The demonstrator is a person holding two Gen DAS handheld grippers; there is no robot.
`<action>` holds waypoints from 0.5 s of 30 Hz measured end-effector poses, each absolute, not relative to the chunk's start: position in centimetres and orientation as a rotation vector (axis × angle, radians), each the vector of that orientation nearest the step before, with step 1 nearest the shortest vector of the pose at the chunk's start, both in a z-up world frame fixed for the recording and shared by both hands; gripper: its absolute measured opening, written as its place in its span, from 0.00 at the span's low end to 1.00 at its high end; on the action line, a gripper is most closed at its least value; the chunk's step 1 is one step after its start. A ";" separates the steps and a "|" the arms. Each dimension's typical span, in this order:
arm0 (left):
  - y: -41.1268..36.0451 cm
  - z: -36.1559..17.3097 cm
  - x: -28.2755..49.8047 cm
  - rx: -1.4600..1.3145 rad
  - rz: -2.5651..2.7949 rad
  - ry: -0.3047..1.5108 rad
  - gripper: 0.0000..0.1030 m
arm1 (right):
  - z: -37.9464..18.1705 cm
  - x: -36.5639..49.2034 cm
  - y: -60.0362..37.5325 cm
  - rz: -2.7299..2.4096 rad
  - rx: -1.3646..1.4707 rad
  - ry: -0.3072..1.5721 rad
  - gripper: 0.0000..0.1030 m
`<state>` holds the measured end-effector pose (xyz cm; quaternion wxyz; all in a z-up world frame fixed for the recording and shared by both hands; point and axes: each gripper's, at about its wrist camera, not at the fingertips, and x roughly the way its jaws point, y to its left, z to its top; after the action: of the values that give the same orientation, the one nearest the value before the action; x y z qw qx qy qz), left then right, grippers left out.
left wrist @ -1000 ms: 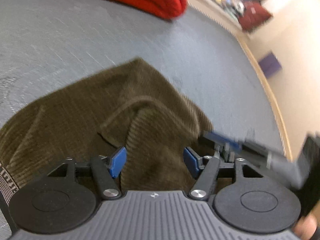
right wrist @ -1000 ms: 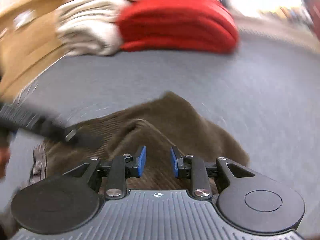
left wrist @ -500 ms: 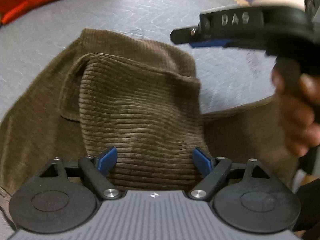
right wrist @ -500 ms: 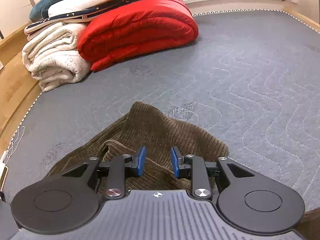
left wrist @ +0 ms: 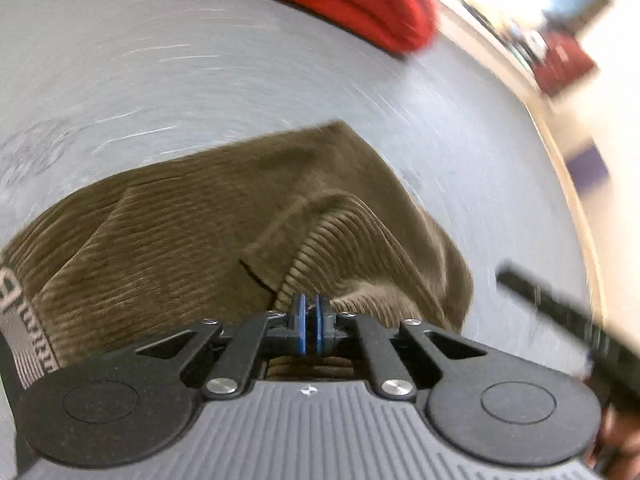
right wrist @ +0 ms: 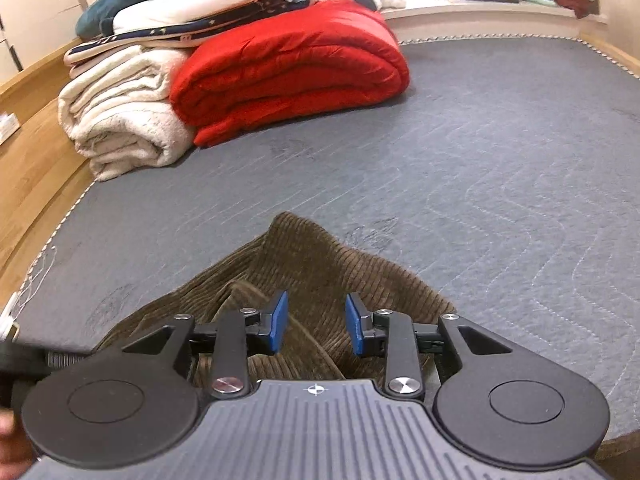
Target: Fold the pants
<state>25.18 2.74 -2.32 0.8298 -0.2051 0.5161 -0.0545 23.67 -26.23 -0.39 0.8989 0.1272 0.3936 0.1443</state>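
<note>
Olive-brown ribbed corduroy pants [right wrist: 320, 280] with a grey lettered waistband [left wrist: 24, 328]. Grey mattress [right wrist: 500, 152] with wavy quilt stitching. Red quilt [right wrist: 288, 76], cream blanket [right wrist: 116, 120], navy starred cloth [right wrist: 192, 32]. Black grippers with blue pads [right wrist: 278, 322].

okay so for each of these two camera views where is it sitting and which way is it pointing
Left wrist: sits on the left claw, looking forward and down along its shut fingers at the brown corduroy pants; the other claw shows blurred at right.
Right wrist: sits on the right claw, looking across the grey mattress toward the red blanket; its fingers stand open over the pants.
Shared: pants, mattress, red blanket.
</note>
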 end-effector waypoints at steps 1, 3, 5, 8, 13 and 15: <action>3.5 -2.4 25.2 -0.476 -0.082 1.085 0.00 | -0.5 23.7 -26.2 0.325 0.269 0.832 0.34; 4.2 -1.9 25.2 -0.484 -0.018 1.052 0.00 | -0.9 23.8 -26.0 0.377 0.272 0.878 0.36; 5.3 -1.5 25.3 -0.526 0.020 1.031 0.00 | -1.5 23.8 -25.6 0.432 0.266 0.936 0.39; 4.9 -1.0 25.7 -0.550 -0.118 1.072 0.05 | -2.9 23.6 -24.6 0.492 0.205 1.064 0.44; -1.7 0.1 24.3 -0.322 -0.486 1.106 0.73 | -3.6 23.8 -26.1 0.289 0.176 1.055 0.44; -4.8 0.1 22.9 -0.149 -0.571 1.096 0.78 | -3.3 24.1 -27.6 0.200 0.221 1.027 0.44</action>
<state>22.91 -4.83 0.09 0.8124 -0.0700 0.5134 -0.2676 24.08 -27.65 -3.28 0.8603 0.1055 0.4895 0.0954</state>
